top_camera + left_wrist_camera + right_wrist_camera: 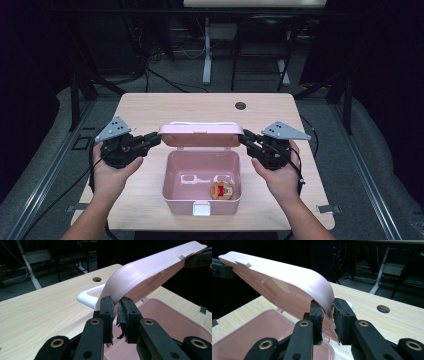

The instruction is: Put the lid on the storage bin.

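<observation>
- I had the left gripper (pixel 153 140) clenched on the left end of the pale pink plastic lid (pixel 201 134), its black pads pinching the curved rim from both sides, as the left gripper view showed.
- The right gripper (pixel 248 138) was clamped on the lid's opposite end in the same way, so the load was shared and the lid stayed level rather than twisting on its hinge.
- The lid stood raised and tilted back over the rear edge of the pink rectangular plastic box (pixel 172 197), which sat near the front middle of the light wooden table (pixel 145 107).
- I judged I held it by the ends to keep the mouth of the box unobstructed.
- A white carrying handle (pixel 86 298) stuck out from the lid's top face toward the far side of the table.
- Inside, on the box floor, lay a small round red-and-tan object (pixel 221 190) toward the right front; what it was I could not tell.
- A white latch tab (pixel 201 208) hung at the box's front wall, undone.
- Both hands flanked the box, well clear of its opening.
</observation>
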